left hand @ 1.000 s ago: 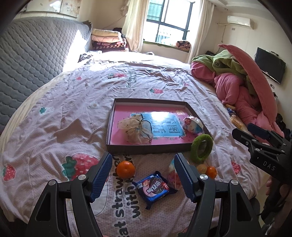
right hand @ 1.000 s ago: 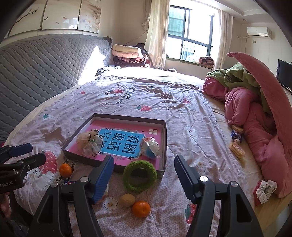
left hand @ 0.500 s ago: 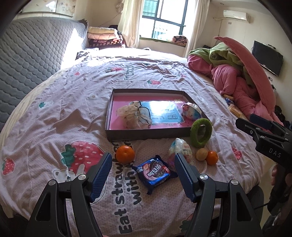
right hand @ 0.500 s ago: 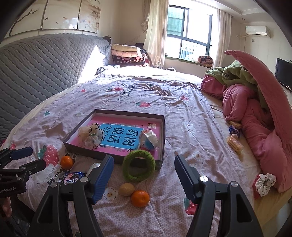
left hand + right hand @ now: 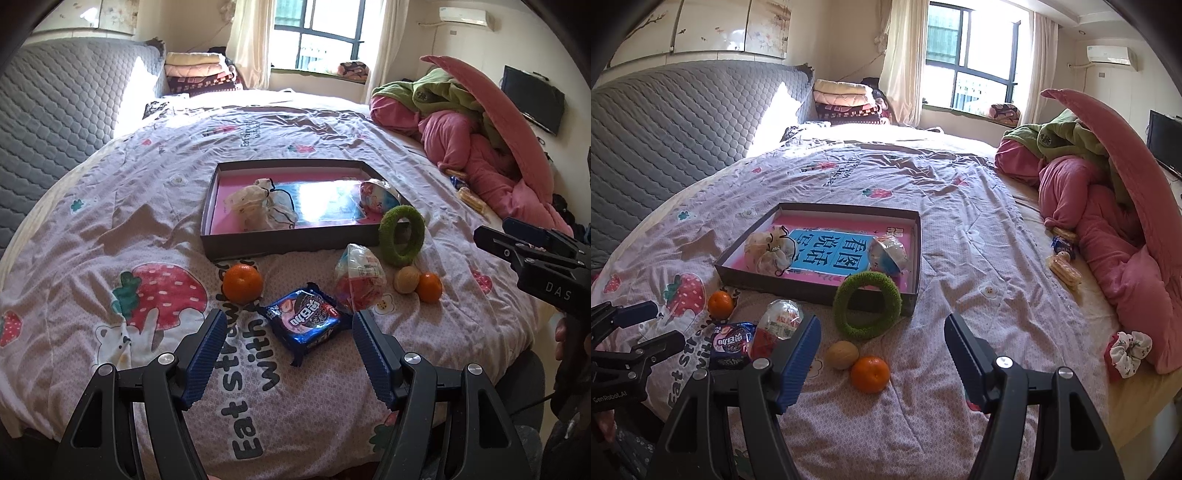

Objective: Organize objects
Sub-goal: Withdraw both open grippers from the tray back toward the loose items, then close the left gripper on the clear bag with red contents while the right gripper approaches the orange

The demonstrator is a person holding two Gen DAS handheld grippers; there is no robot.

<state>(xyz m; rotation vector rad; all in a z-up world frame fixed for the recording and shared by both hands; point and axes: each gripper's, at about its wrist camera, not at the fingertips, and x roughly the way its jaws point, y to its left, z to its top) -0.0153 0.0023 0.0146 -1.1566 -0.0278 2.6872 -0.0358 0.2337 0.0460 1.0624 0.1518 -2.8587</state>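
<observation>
Tray (image 5: 236,251) lies on the bed (image 5: 147,192), holding a pouch (image 5: 255,206) at left and a packet (image 5: 376,194) at right. A ring (image 5: 402,236) leans against the tray's near right corner. Before the tray, left to right: tangerine (image 5: 242,283), biscuit pack (image 5: 304,321), snack bag (image 5: 358,277), nut (image 5: 406,279), second tangerine (image 5: 429,287).

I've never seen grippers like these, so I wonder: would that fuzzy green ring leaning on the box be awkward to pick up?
The green ring looks soft and fuzzy, so it probably squashes and feels light. It stands tilted against the box, so a nudge would likely topple it flat rather than roll it far.
</observation>
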